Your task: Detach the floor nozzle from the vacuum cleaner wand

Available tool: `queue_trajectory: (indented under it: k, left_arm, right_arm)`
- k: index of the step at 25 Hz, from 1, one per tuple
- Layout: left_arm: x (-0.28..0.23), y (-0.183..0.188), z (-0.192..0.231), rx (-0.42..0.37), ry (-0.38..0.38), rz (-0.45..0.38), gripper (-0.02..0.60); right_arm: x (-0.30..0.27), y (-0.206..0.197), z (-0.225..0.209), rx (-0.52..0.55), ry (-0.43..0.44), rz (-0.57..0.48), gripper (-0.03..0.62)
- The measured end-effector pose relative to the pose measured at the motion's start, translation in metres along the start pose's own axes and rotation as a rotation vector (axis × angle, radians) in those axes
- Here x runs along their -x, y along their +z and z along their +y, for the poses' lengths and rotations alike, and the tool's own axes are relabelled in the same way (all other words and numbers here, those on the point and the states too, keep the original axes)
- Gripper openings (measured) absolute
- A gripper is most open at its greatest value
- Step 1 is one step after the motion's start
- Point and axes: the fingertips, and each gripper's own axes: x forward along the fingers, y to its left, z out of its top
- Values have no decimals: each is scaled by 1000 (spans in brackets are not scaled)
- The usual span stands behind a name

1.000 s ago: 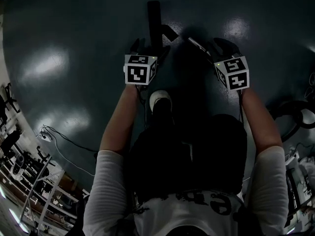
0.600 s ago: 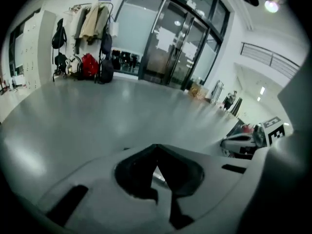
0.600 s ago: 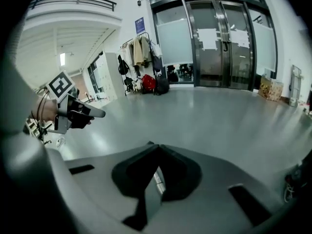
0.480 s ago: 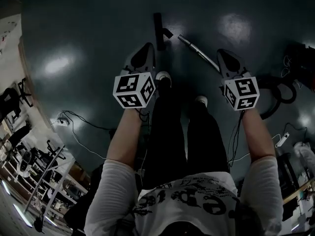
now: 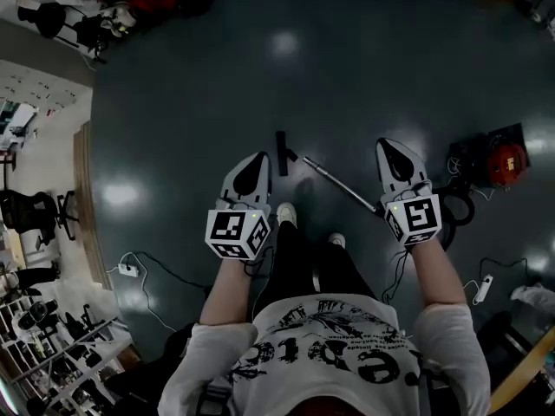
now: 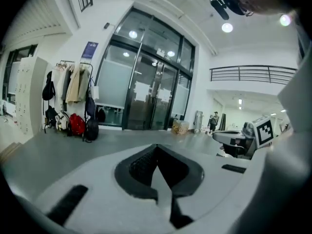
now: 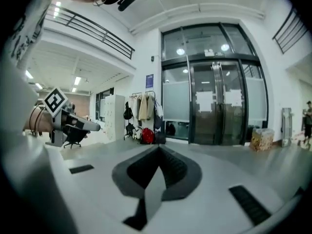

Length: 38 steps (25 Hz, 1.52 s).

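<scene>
A person stands on a dark glossy floor (image 5: 173,94) with the left gripper (image 5: 251,166) and right gripper (image 5: 395,151) held out nearly level. Each pair of pale grey fingers (image 6: 144,165) is pressed together with nothing between them. The black floor nozzle (image 5: 281,152) lies on the floor between the two sets of fingertips, nearer the left. The slim silver wand (image 5: 338,185) lies slanted just beside it, running toward the right fingers. Tall glass doors (image 6: 151,89) stand beyond the fingers.
</scene>
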Motion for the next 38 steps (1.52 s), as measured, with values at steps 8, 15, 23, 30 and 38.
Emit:
queue_trajectory:
  k: [8, 15, 23, 30, 38]
  left_arm:
    - [78, 46, -52, -14, 34, -121, 5]
    - [135, 24, -89, -4, 51, -198, 5]
    - [157, 20, -121, -21, 75, -224, 5]
    - [162, 19, -129, -36, 78, -220, 5]
    - [156, 33, -124, -61, 98, -216, 5]
  right_arm:
    - [96, 51, 19, 62, -126, -104, 2]
    - [148, 38, 47, 77, -115, -125, 2]
    - [182, 35, 49, 77, -66, -134, 2]
    - [190, 36, 46, 67, -51, -146, 2]
    - [179, 46, 44, 76, -18, -153, 2]
